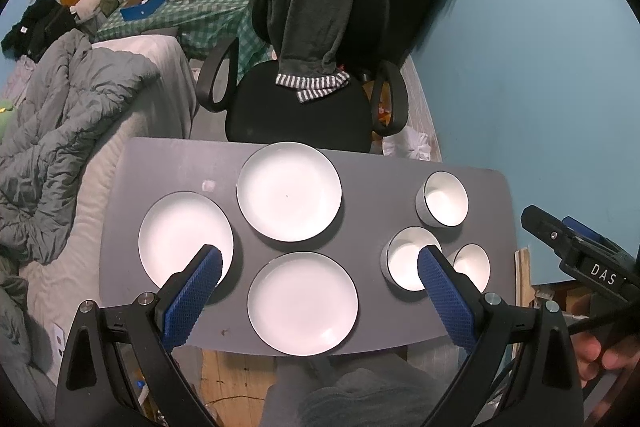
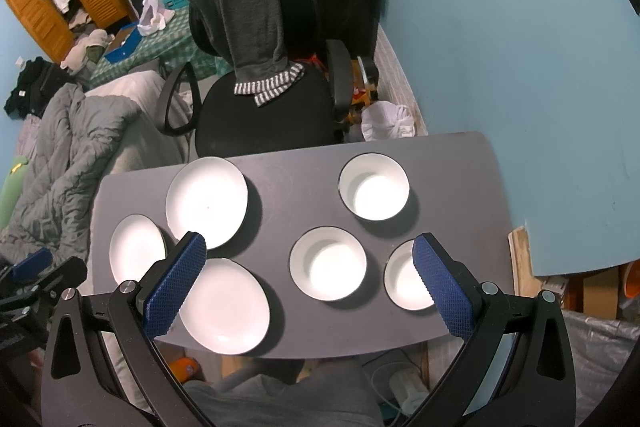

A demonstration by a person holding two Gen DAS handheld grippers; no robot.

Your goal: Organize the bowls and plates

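Three white plates lie apart on a grey table (image 1: 372, 187): a far plate (image 1: 289, 191), a left plate (image 1: 184, 237) and a near plate (image 1: 302, 303). Three white bowls stand on the right: a far bowl (image 1: 442, 199), a middle bowl (image 1: 408, 263) and a right bowl (image 1: 472, 265). My left gripper (image 1: 320, 259) hovers open above the near plate, holding nothing. In the right wrist view my right gripper (image 2: 310, 247) hangs open over the middle bowl (image 2: 328, 263), with the right bowl (image 2: 406, 277) partly behind a finger and the far bowl (image 2: 374, 187) beyond.
A black office chair (image 1: 300, 107) draped with dark clothing stands against the table's far edge. A bed with a grey quilt (image 1: 60, 115) lies along the left side. A blue wall (image 1: 540, 67) runs to the right. The person's lap (image 1: 360, 395) is below the near edge.
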